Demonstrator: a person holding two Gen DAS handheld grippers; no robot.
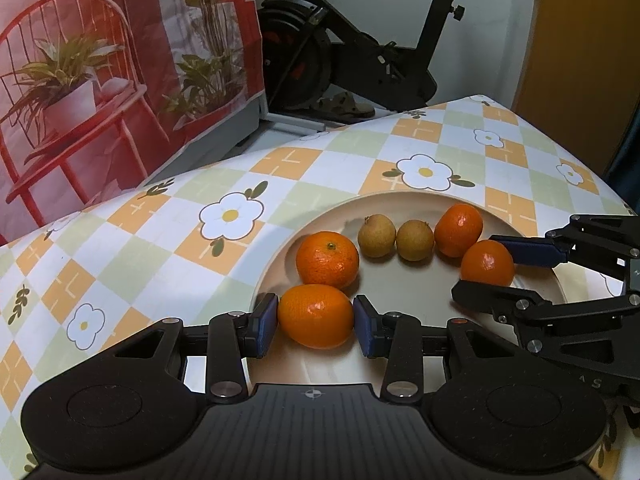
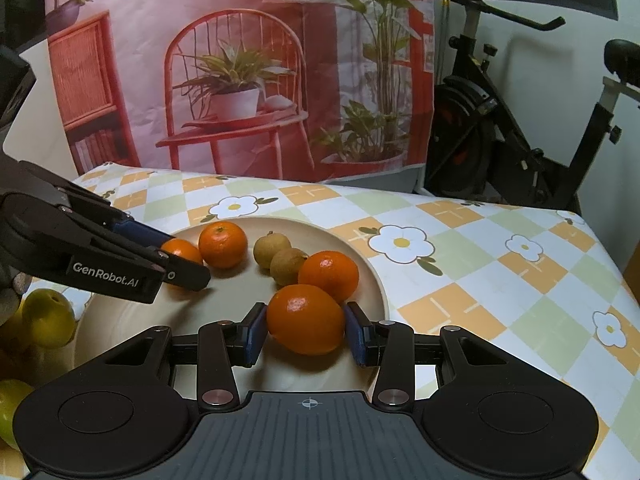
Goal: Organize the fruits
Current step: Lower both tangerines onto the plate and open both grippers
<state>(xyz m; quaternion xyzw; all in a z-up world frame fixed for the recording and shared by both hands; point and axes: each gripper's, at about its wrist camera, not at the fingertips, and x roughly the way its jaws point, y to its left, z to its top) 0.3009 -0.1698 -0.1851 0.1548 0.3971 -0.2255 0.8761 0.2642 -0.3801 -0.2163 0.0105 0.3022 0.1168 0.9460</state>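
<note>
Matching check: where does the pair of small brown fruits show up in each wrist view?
Left wrist view: brown fruits at the plate's far side, centre-right.
Right wrist view: brown fruits mid-plate, just left of centre.
Shared landmark: the cream plate.

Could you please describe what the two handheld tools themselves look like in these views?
Both are matte black linkage tools with silver rivets and blue pads. The left tool has a ribbed grey base with a crosshair mark; seen from the right wrist view, its side reads "GenRobot.AI". The right tool looks identical. No cables or sleeves show.
</note>
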